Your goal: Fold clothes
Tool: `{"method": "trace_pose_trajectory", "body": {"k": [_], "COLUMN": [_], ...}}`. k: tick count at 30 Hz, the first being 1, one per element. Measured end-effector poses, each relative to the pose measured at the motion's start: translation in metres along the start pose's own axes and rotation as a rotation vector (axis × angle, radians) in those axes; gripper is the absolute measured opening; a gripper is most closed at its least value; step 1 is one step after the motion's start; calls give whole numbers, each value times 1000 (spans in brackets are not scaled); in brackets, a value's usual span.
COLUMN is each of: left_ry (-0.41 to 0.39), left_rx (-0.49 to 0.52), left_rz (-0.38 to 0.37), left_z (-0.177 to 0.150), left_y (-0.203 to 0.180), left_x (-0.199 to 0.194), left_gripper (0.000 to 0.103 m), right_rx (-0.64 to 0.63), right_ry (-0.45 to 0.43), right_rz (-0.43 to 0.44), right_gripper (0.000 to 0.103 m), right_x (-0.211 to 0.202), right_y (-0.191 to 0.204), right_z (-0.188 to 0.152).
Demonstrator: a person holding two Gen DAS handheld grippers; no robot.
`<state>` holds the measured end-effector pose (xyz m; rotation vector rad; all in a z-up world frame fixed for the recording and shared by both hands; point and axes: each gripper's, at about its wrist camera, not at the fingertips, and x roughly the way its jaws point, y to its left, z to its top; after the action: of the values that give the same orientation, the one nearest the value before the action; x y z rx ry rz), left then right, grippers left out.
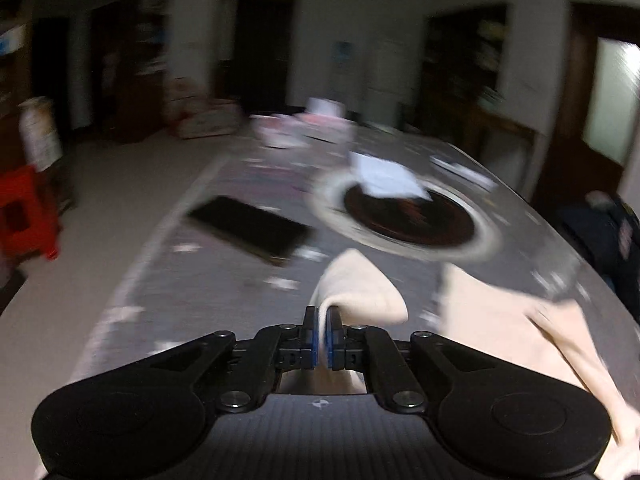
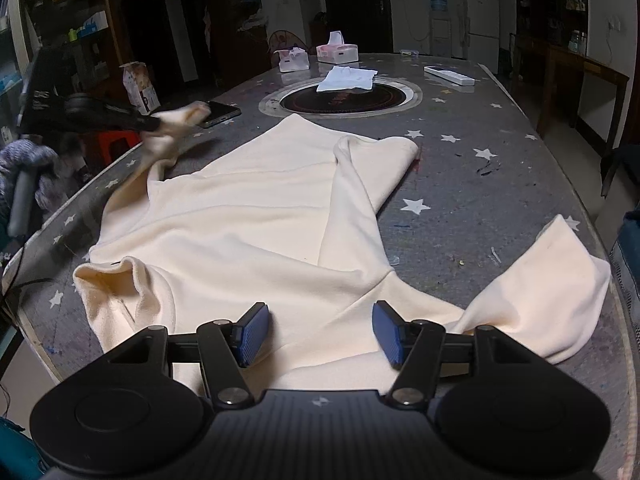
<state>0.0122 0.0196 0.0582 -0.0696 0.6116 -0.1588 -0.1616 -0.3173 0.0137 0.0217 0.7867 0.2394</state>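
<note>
A cream long-sleeved garment (image 2: 256, 224) lies spread on the grey star-patterned table (image 2: 460, 184). My right gripper (image 2: 320, 334) is open just above the garment's near edge, with nothing between its blue pads. My left gripper (image 1: 322, 338) is shut on a fold of the cream garment (image 1: 360, 292), which drapes over its fingers. In the right wrist view the left gripper (image 2: 154, 124) holds the garment's sleeve end lifted at the table's far left. One sleeve (image 2: 552, 280) lies out to the right, another is folded across the body.
A black phone (image 2: 220, 114) lies on the table near the left gripper. A round inset hotplate (image 2: 340, 98) holds a white cloth (image 2: 348, 78). Tissue boxes (image 2: 336, 51) and a white remote (image 2: 448, 75) stand farther back. A red stool (image 1: 26, 216) stands on the floor to the left.
</note>
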Motion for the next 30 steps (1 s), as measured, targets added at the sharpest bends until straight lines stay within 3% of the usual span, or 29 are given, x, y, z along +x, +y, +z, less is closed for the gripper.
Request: {"method": "trace_pose_trajectory", "body": {"k": [7, 17, 22, 30], "left_ry": [30, 22, 64, 47], "left_rx": [-160, -246, -234, -202], "left_rz": [120, 174, 182, 193], "left_z": [-17, -52, -69, -49], "left_y": [70, 100, 105, 94], "left_x": [-11, -53, -71, -79], "left_gripper": [4, 4, 4, 15], "right_rx": [-39, -216, -220, -189], "right_ry": [9, 86, 123, -3], "right_rz": [-16, 15, 43, 31], "right_gripper": [60, 60, 58, 50], "right_x": [2, -5, -9, -4], "right_y": [4, 10, 5, 2], "right_z": [0, -2, 2, 49]}}
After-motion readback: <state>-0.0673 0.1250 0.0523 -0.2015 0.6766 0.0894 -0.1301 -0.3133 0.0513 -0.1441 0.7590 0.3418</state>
